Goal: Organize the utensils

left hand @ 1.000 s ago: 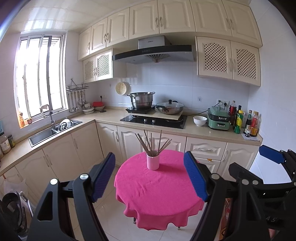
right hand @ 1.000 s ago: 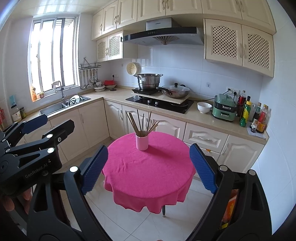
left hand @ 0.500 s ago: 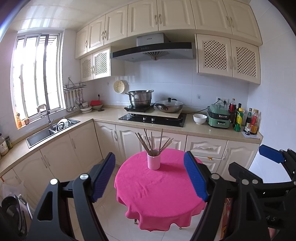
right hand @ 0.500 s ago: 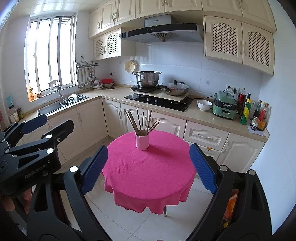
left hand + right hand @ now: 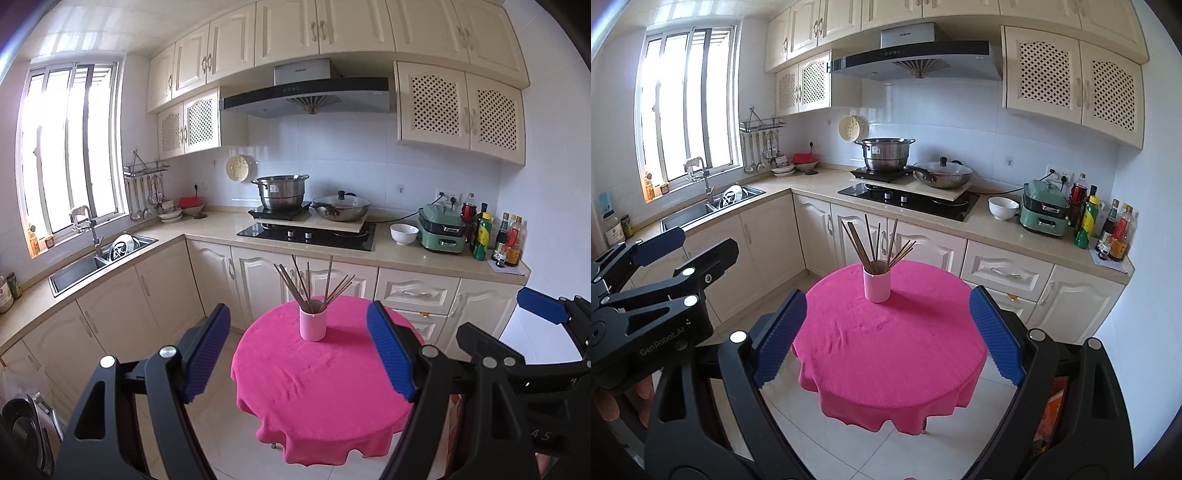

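A pink cup point(image 5: 313, 324) stands upright near the far middle of the round bench point(image 5: 325, 387), which is draped in a magenta cloth. A bundle of brown chopsticks point(image 5: 314, 282) sits in the cup with tips down and long axes near vertical, the upper ends fanning outward to left and right; they overlap too much for an exact count, though there are roughly ten. The left claw point(image 5: 298, 352) hovers above the bench's near edge, level and aimed at the cup, its two blue pads spread wide with nothing between them. The right claw point(image 5: 888, 336) is held likewise just beside it, wide apart and empty, well short of the cup. Fingers of a hand point(image 5: 613, 402) show beneath the left tool in the right wrist view.
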Tool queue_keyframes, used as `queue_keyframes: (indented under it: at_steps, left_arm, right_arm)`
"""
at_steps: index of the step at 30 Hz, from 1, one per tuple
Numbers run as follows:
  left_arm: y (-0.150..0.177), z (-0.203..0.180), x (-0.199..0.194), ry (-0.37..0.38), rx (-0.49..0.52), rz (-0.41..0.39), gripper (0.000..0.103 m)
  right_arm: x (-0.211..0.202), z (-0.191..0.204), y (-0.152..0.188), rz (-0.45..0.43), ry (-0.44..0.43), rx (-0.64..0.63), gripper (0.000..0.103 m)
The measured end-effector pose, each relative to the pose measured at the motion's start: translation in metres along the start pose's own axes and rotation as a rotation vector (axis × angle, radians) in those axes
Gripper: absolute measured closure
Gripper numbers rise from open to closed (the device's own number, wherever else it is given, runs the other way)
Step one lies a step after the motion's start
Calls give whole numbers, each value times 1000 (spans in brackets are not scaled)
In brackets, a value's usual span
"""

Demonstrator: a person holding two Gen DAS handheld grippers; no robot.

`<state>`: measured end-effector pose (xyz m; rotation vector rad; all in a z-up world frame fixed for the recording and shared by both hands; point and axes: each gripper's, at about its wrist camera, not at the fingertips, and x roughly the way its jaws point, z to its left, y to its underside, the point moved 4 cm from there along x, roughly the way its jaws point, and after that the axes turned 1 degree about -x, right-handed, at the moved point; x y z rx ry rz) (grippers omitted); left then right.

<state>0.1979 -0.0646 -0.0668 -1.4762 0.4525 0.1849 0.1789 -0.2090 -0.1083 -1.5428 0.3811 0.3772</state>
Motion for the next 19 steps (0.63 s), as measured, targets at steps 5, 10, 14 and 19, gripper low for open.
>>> queue_keyframes:
  at_steps: [5,10,14,19]
  left_arm:
    - [-1,3,21,-11,-5,17,28]
    - [-2,4,47,-27,-12,37,28]
    - [-3,2,81,-53,-5,66,28]
    - [-3,-5,141,-91,2,135,28]
  right_arm:
    - [19,-1,-1,16,-10,1,15]
    - [49,-6,-6,30,-31,-4,15]
    - [83,-12,-9,47,-54,-2,15]
    - [139,-26,-13,86,-93,-4,15]
